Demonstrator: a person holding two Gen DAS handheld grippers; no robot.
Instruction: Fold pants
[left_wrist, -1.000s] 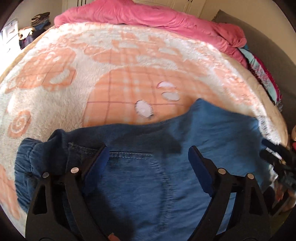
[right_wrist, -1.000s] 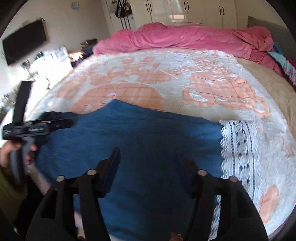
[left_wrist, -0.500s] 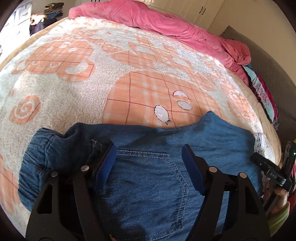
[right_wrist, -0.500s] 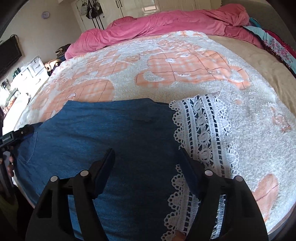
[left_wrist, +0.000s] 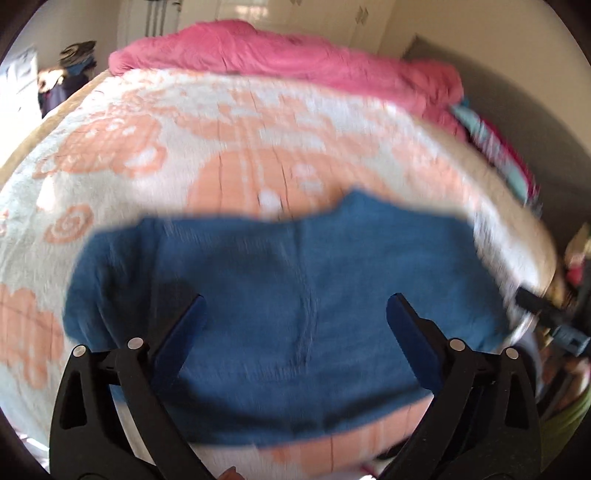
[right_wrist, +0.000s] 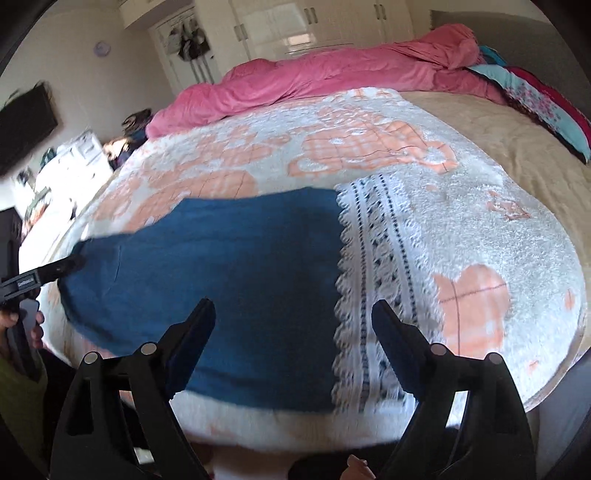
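Blue denim pants (left_wrist: 280, 295) lie flat across the near edge of the bed, waist to the left. In the right wrist view the pants (right_wrist: 229, 269) end in a white lace hem (right_wrist: 373, 266). My left gripper (left_wrist: 295, 314) is open and empty, held above the seat of the pants. My right gripper (right_wrist: 293, 317) is open and empty, above the leg near the lace hem. The left gripper also shows in the right wrist view (right_wrist: 48, 273) at the waist end. The left wrist view is blurred.
The pants rest on a white and orange fleece blanket (right_wrist: 369, 147). A pink duvet (right_wrist: 332, 77) is bunched at the far end of the bed. Patterned pillows (right_wrist: 539, 99) lie at the far right. White drawers (right_wrist: 70, 162) stand at the left.
Both grippers have pulled back and up from the pants, which now show whole with the bed's front edge below them. Both stay open.
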